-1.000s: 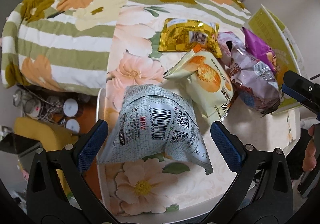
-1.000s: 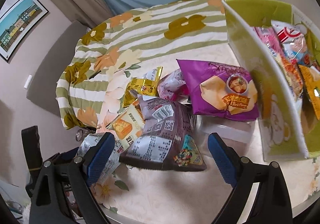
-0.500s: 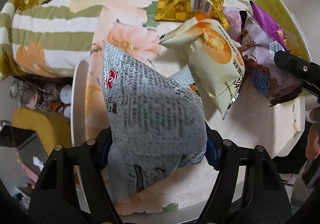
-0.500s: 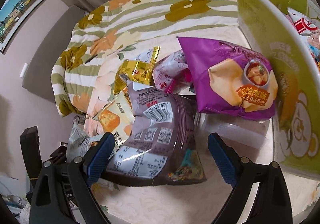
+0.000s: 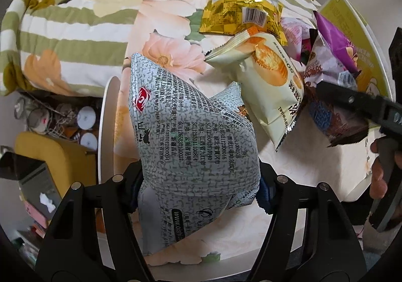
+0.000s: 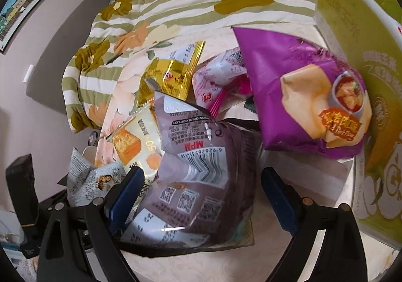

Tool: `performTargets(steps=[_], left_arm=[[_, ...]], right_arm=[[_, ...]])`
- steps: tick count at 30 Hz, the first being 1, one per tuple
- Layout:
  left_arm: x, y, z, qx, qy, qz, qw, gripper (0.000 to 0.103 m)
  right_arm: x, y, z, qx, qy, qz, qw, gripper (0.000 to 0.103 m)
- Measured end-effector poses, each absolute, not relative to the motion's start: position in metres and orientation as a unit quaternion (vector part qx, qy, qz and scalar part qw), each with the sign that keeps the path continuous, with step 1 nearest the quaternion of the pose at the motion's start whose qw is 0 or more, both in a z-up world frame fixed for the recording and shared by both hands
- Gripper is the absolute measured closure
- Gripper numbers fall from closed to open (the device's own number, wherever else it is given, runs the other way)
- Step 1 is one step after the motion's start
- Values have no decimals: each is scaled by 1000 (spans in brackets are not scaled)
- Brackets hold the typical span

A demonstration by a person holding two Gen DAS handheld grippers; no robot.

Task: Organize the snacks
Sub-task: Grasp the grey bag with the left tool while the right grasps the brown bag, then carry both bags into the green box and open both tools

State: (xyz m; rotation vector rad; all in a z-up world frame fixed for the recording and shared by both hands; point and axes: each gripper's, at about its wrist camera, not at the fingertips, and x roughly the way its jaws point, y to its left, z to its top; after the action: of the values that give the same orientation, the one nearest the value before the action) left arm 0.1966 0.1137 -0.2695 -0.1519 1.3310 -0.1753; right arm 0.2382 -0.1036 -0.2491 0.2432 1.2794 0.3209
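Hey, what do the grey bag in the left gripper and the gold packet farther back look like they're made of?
Grey bag: seems to be thin plastic film with a fairly matte printed face; it puffs and creases where the left gripper squeezes it. Gold packet: looks like metallised foil film, glossy, with bright mirror-like glints and sharp crinkles. Whether it is true foil cannot be told.
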Motion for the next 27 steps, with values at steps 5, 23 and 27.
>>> performTargets(steps=[5, 23, 27], left_arm=[[194, 114, -265, -69, 614, -81, 782, 37], [179, 122, -213, -75, 562, -110, 816, 37], [177, 123, -183, -72, 531, -128, 835, 37]], right_arm=[[235, -101, -256, 107, 603, 154, 776, 23], [211, -106, -220, 116, 566, 157, 801, 38], [196, -108, -198, 122, 547, 161, 813, 38]])
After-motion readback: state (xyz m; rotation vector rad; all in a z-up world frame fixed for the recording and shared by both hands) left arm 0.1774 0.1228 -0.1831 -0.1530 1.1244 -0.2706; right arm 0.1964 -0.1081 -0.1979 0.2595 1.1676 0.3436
